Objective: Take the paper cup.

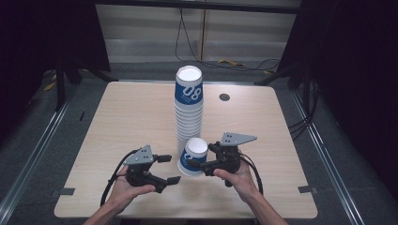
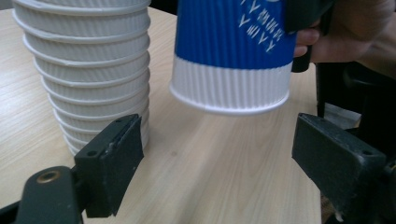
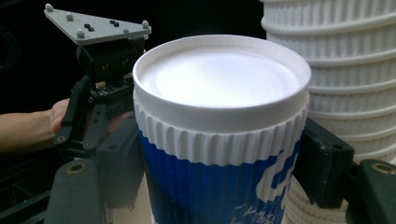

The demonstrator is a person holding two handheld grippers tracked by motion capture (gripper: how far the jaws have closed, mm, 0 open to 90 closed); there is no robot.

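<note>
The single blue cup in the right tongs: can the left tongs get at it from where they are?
Probably yes. The left tongs stand open just beside the blue cup, with bare table between their jaws and it. The right tongs grip its sides, and the cup stack stands behind it.

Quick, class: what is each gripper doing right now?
Left gripper: open, holding nothing.
Right gripper: shut on the upside-down cup beside the cup stack.

Right claw (image 1: 199, 163) gripping upturned blue-and-white cup (image 1: 193, 156), beside tall cup stack (image 1: 188, 108), left claw (image 1: 169, 169) open
</note>
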